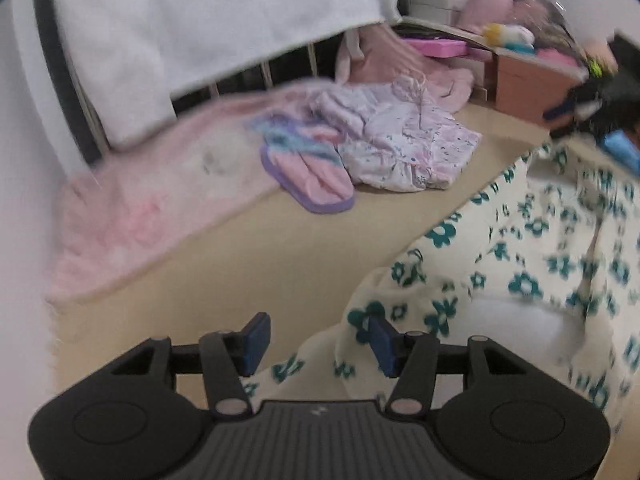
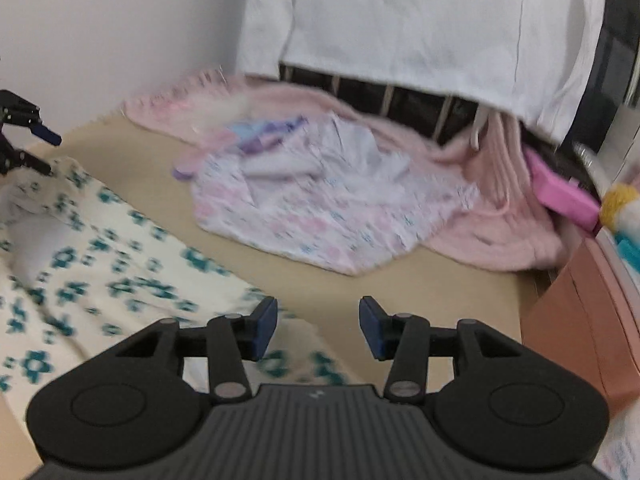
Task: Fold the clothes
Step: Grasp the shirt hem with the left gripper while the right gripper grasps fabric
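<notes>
Lying on the tan bed (image 1: 280, 248) is a cream shirt with green flowers (image 1: 540, 264). It is spread out flat and a bit wrinkled. In the left wrist view it sits under and to the right of the left hand-held gripper (image 1: 320, 344). In the right wrist view the same shirt is under and to the left of the right hand-held gripper (image 2: 318, 328).

The left hand-held gripper has its blue pads (image 1: 256, 340) spread about halfway apart. Nothing is pinched between them; the shirt's edge just shows behind the gap. The right hand-held gripper is spread about halfway too, and its blue pads (image 2: 370, 332) hold nothing.

Farther back on the bed is a pile of clothes (image 1: 408, 148), white with small pink and blue prints, well apart from both hand-held grippers. A fuzzy pink blanket (image 1: 132, 216) lies beside the pile. A white sheet (image 1: 192, 24) hangs behind.

The pictures are blurry, and I cannot read any words or labels.
</notes>
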`<act>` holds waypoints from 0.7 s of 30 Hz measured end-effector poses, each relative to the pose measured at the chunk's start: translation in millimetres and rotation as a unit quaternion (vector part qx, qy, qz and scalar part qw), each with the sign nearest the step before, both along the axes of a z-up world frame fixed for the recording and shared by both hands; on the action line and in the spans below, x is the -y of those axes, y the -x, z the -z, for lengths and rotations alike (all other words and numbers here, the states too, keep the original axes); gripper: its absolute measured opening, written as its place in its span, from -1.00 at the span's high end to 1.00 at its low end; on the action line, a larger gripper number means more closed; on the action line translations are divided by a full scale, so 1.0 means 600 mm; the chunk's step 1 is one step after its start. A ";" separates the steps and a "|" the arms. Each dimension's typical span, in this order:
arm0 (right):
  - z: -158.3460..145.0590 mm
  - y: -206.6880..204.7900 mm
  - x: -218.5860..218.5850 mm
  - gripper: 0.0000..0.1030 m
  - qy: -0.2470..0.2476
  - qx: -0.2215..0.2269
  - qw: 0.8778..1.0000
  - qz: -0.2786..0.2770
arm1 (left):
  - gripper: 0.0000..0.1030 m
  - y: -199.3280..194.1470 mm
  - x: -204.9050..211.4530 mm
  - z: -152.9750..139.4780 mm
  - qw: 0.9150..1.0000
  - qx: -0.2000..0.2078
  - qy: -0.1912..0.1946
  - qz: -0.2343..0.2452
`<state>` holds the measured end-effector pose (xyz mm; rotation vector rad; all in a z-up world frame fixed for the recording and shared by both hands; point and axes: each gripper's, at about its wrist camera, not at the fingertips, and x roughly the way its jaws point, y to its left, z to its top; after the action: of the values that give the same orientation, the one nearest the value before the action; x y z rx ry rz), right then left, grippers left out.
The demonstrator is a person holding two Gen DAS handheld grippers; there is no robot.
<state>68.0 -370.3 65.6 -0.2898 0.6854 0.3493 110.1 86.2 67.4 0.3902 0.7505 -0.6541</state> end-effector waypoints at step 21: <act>0.036 -0.058 -0.041 0.91 0.029 -0.037 0.989 -0.143 | 0.91 -0.036 -0.016 0.010 0.998 -0.036 0.030 0.047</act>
<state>103.1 -345.5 44.2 -0.4351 0.7294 0.6175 131.5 95.9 61.6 0.3509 0.7821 -0.7804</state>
